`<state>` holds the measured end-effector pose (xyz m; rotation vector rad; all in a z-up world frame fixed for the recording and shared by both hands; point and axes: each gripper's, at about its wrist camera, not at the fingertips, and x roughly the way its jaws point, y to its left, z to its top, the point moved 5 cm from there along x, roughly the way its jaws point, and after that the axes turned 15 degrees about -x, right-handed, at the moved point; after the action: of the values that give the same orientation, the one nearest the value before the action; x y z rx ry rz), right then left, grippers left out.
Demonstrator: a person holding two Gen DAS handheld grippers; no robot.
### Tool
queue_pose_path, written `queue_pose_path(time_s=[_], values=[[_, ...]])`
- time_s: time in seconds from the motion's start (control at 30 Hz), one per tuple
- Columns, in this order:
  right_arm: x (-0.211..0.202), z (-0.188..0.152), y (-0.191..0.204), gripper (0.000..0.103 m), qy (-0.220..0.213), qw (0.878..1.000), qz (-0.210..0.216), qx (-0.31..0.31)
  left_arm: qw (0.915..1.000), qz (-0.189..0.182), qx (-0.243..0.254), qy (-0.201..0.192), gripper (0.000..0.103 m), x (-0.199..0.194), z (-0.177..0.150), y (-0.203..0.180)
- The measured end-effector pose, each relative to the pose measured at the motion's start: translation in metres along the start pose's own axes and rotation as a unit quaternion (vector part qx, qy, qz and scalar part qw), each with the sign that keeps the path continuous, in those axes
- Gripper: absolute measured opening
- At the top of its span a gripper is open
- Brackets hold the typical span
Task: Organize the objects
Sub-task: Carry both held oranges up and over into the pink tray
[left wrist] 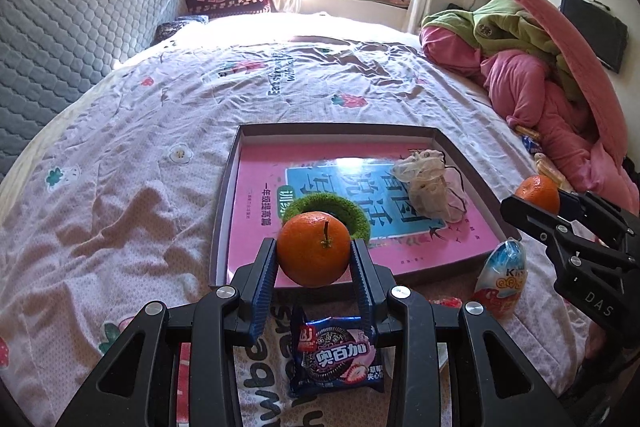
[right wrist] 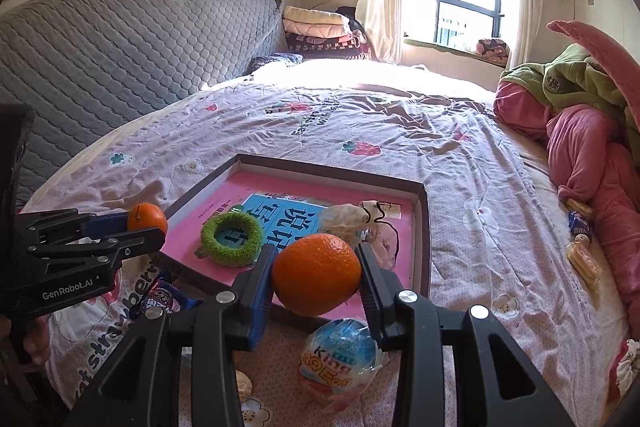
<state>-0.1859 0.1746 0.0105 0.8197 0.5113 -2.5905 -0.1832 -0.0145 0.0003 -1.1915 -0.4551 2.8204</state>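
My left gripper [left wrist: 315, 254] is shut on an orange with a stem [left wrist: 314, 249], held above the near edge of a shallow dark tray [left wrist: 336, 129] lined with a pink book. My right gripper [right wrist: 317, 273] is shut on a second orange [right wrist: 317, 273], held over the tray's near right part [right wrist: 425, 227]. Each gripper shows in the other view: the right one [left wrist: 538, 205] and the left one [right wrist: 150, 225]. In the tray lie a green fuzzy ring [left wrist: 344, 213] [right wrist: 232, 237] and a crumpled mesh pouch [left wrist: 430, 187] [right wrist: 352, 219].
On the bedsheet before the tray lie a blue cookie packet [left wrist: 334, 355] [right wrist: 164, 301] and a wrapped toy egg [left wrist: 502, 279] [right wrist: 340, 359]. Pink and green bedding [left wrist: 540, 67] is piled at the right, with snack packets [right wrist: 582, 251] beside it. A grey headboard [right wrist: 120, 47] stands at the left.
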Motion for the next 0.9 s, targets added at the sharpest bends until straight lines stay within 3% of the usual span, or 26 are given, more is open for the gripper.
queue_pose_path(time_s=[0.37,0.9], values=[[0.025,0.004,-0.014,0.04,0.018,1.0,0.004,0.002,0.9999,0.007,0.004,0.01,0.037,0.027,0.015,0.001],[0.064,-0.021,-0.017,0.04,0.073,0.997,0.019,0.009,0.9986,0.019,0.007,0.049,0.037,0.058,-0.003,0.011]])
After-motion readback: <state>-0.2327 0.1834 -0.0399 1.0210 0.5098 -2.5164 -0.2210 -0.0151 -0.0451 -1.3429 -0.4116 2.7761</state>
